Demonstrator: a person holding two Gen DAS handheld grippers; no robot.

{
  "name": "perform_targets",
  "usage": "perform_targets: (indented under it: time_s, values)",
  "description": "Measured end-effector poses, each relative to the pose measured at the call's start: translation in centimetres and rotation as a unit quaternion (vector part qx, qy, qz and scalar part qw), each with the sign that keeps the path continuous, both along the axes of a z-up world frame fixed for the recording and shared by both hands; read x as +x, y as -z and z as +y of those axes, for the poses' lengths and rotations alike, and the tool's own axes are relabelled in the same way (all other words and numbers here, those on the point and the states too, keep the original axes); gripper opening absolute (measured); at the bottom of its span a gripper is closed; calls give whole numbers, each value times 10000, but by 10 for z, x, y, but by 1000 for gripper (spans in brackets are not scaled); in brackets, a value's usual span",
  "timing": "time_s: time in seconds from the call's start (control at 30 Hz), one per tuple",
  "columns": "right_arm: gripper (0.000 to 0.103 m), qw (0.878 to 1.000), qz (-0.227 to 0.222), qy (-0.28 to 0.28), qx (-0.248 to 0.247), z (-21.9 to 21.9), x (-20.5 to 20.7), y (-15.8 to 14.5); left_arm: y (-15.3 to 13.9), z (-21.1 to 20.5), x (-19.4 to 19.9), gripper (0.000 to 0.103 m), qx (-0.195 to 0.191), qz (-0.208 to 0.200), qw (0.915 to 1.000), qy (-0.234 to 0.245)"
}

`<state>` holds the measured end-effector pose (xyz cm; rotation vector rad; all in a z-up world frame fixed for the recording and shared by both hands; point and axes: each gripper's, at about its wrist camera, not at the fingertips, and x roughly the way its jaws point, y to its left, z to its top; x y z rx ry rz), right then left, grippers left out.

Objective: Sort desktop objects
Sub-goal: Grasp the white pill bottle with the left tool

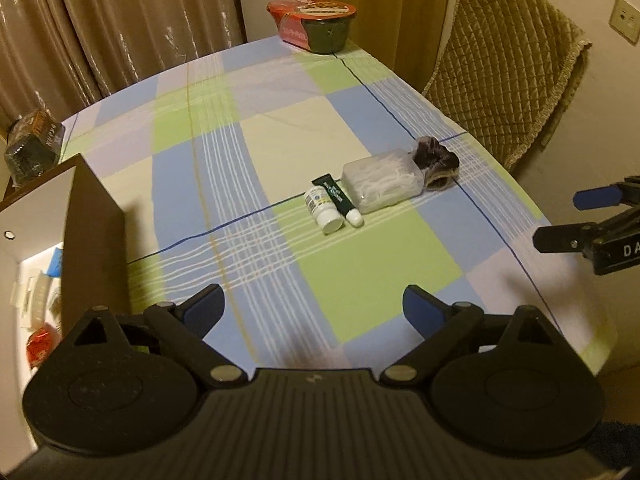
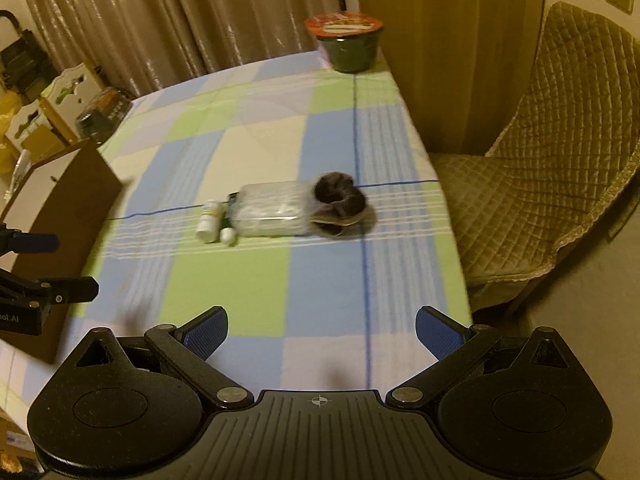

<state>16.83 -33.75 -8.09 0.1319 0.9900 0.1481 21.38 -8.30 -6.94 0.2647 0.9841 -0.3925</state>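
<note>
Both the left gripper [image 1: 314,310] and the right gripper [image 2: 322,330] are held above the near edge of the checked bench [image 1: 360,280], their blue-padded fingers [image 1: 208,306] spread wide and grasping nothing. A row of small things is laid mid-bench: a white bottle [image 1: 323,209], a dark green tube [image 1: 339,200], a clear plastic box [image 1: 382,182] and a dark scrunchie [image 1: 436,160], each touching its neighbour. A brown open box [image 1: 94,216] is set at the left edge, and a red-lidded bowl [image 1: 316,24] at the far end.
</note>
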Motion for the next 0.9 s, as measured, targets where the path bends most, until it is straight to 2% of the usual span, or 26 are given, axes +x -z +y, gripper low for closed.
perform_targets:
  time_s: [0.17, 0.27, 0.33, 0.4, 0.47, 0.6, 0.77, 0.9]
  values:
    - [102, 10000, -7, 16, -34, -12, 22, 9, 15, -10, 24, 94, -21, 52, 9999, -137]
    - [102, 10000, -55, 52, -32, -18, 40, 17, 25, -17, 40, 88, -37, 67, 9998, -182]
    - [102, 9999, -64, 116, -13, -23, 53, 22, 32, -21, 51, 80, -66, 97, 9997, -204]
    - [102, 9998, -60, 186, 32, -29, 65, 27, 39, -25, 63, 78, -158, 146, 9995, -216]
    - [102, 9996, -48, 258, 96, -34, 76, 31, 48, -29, 75, 69, -246, 211, 9992, -234]
    - [102, 9991, -61, 367, 208, -43, 92, 36, 66, -35, 100, 60, -303, 292, 9984, -375]
    - [102, 9988, -42, 406, 271, -49, 107, 41, 87, -40, 123, 59, -245, 441, 9975, -505]
    - [102, 9985, -21, 431, 329, -53, 114, 46, 98, -39, 134, 51, -247, 534, 9966, -583]
